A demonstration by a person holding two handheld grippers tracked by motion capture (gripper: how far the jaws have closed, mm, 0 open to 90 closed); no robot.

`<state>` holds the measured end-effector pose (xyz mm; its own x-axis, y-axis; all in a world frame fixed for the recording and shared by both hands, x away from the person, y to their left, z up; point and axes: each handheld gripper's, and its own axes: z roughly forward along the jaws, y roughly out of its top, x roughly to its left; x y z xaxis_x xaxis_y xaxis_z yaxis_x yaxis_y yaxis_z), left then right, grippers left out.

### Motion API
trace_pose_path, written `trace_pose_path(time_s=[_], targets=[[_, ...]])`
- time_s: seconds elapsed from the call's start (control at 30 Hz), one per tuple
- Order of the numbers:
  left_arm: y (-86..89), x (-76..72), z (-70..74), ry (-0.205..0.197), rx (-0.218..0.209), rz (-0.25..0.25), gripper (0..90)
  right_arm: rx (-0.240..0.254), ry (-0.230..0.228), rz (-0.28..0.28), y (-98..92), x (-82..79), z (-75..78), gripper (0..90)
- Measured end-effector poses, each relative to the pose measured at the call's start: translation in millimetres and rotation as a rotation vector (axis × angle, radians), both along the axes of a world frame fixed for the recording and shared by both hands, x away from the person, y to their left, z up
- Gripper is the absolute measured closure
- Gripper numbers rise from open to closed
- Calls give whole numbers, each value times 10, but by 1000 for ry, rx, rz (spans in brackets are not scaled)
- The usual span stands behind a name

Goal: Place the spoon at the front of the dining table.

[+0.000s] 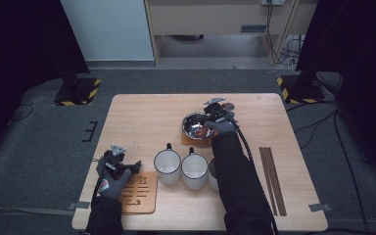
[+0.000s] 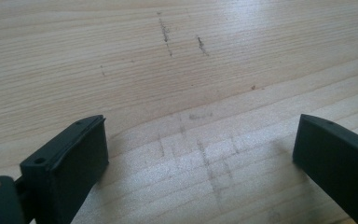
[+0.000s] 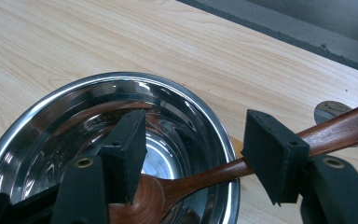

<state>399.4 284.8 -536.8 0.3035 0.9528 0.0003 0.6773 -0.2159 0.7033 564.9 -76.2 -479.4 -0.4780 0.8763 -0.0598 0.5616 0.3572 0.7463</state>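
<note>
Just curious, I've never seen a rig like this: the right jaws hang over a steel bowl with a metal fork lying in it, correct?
Nearly. What lies in the steel bowl is not a metal fork but a wooden spoon, its handle resting across the rim. The right gripper view shows it, with the right gripper above the bowl and its jaws standing apart either side of the spoon.

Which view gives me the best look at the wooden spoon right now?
The right gripper view: the wooden spoon lies close up, its head inside the steel bowl and its handle over the rim, between the right gripper's jaws. In the high view the spoon is a small reddish patch in the bowl. The left gripper view looks at bare tabletop.
</note>
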Motion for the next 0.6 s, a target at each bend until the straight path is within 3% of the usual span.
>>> trace_pose_path(time_s=[0.6], targets=[[0, 0, 0, 0, 0, 0, 19, -15, 8, -1, -33, -20, -35, 392]])
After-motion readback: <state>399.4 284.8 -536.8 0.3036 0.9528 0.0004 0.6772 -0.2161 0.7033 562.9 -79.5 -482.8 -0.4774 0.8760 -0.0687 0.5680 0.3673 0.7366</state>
